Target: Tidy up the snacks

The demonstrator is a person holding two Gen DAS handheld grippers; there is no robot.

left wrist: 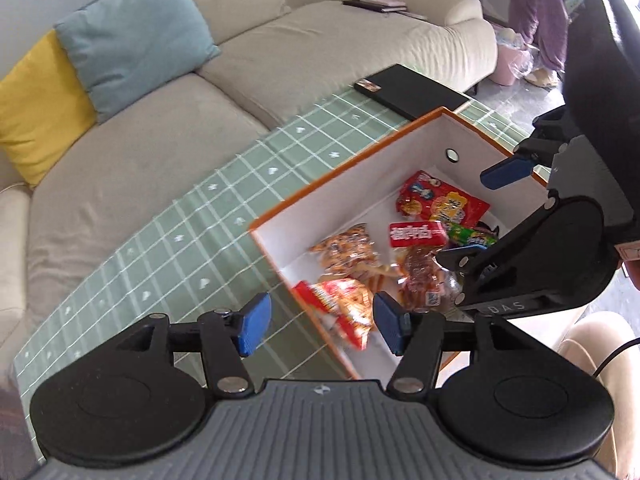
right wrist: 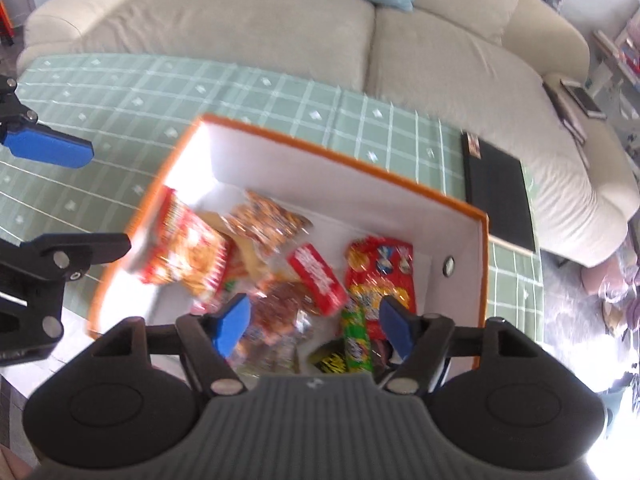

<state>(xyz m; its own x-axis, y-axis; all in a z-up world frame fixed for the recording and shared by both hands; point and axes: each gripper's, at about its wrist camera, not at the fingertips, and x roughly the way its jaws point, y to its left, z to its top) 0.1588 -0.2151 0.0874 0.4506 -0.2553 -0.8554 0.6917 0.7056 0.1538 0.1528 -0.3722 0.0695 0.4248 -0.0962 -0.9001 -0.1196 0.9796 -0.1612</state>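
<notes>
Above the orange-rimmed box [right wrist: 486, 280] on the tabletop [left wrist: 168, 240], your left tongs [left wrist: 318, 322] and right tongs [right wrist: 314, 328] gaped empty; the snack packets [right wrist: 316, 278] lay directly below, inside, nearer your right.

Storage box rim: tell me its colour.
Orange rim on the storage box, white inside; clearest in the right wrist view.

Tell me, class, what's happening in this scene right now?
A person holding a gripper in each hand is sorting snacks into an orange-edged box on a green checked tablecloth. Both the left gripper and the right gripper hang above the box with jaws open and nothing between them. Several snack packets already lie inside, and a red packet leans against the box's wall.
</notes>
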